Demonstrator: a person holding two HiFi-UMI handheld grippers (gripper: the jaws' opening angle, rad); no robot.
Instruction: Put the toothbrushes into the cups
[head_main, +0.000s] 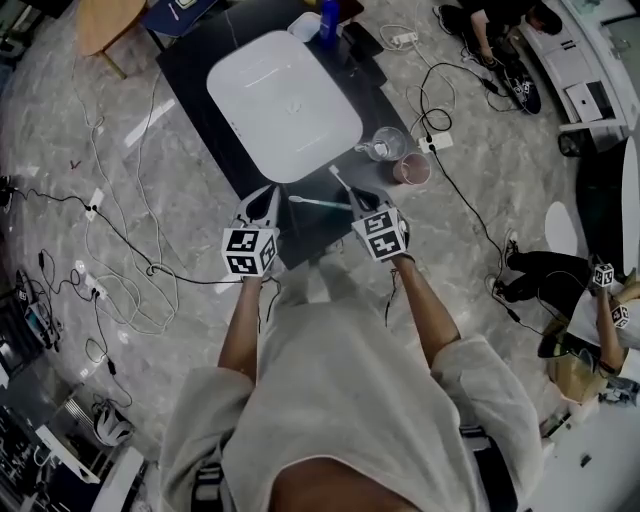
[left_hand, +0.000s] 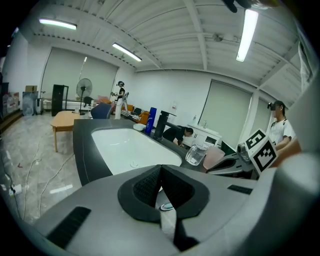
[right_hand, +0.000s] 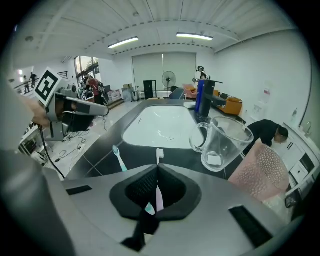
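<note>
One white toothbrush (right_hand: 159, 155) is clamped in the right gripper (right_hand: 157, 168), likely needing lifting over the glass mug (right_hand: 226, 145) at right; left gripper (left_hand: 160, 169) closed, seemingly empty.

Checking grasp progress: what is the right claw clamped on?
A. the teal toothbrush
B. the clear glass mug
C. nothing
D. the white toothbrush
D: the right gripper view shows the right claw shut on the white toothbrush, while the teal toothbrush lies loose on the counter.
</note>
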